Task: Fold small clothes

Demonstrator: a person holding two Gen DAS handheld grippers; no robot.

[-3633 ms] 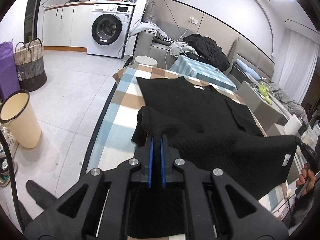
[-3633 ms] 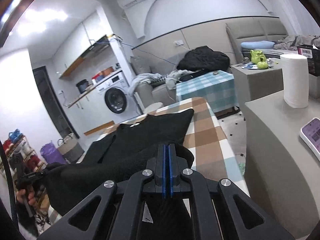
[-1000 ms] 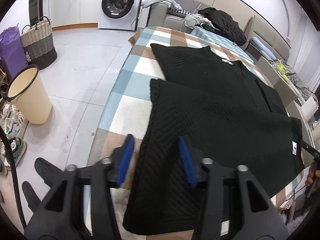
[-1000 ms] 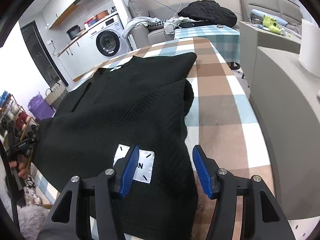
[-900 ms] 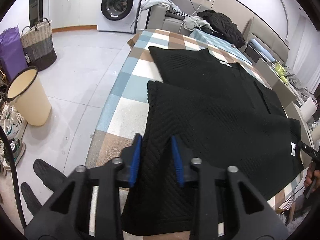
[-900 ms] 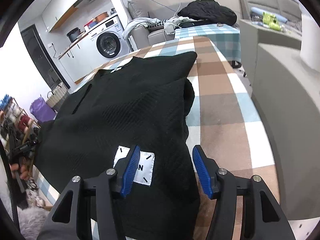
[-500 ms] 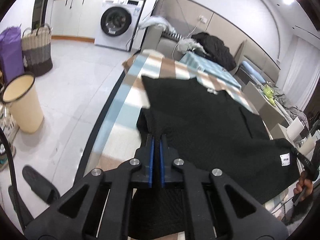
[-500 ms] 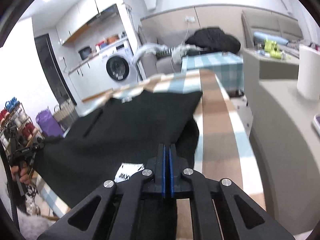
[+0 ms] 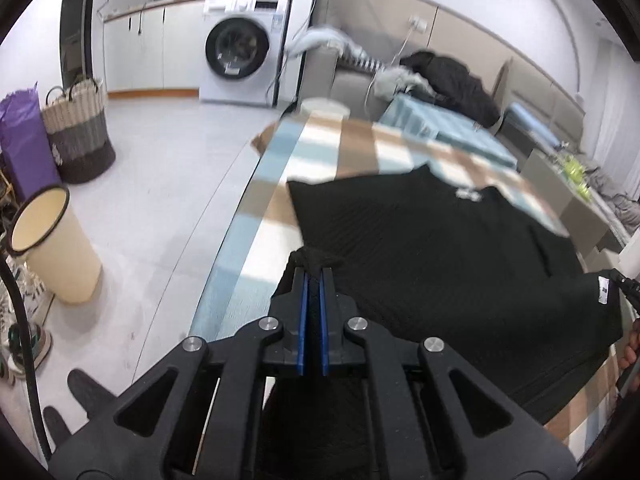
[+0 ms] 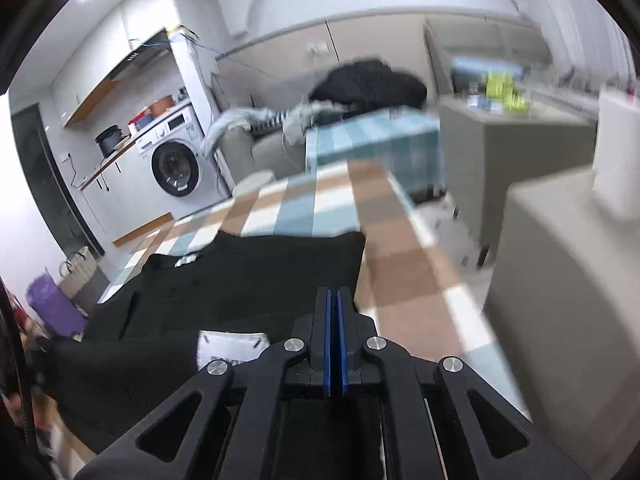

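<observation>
A black knit garment point(image 9: 432, 248) lies on the checked tablecloth point(image 9: 352, 148), its near hem raised off the cloth. My left gripper point(image 9: 313, 274) is shut on the hem's left corner, a bunch of black fabric showing between its blue pads. In the right wrist view the same black garment point(image 10: 248, 280) spreads left of my right gripper point(image 10: 333, 294), which is shut on the hem's other corner. A white label point(image 10: 232, 346) shows just left of those fingers. Far off in the left wrist view the right gripper's tip point(image 9: 624, 280) holds the stretched corner near a white tag point(image 9: 603, 290).
A cream bin point(image 9: 52, 240), a woven basket point(image 9: 78, 132) and a purple bag point(image 9: 22, 136) stand on the floor at left. A washing machine point(image 9: 240, 56) is at the back, a sofa with clothes point(image 9: 436, 80) beyond the table. Grey counter point(image 10: 568, 280) sits at right.
Both grippers went from open over the hem to shut on its corners, then lifted and carried the hem forward over the garment. The views tilted up toward the room.
</observation>
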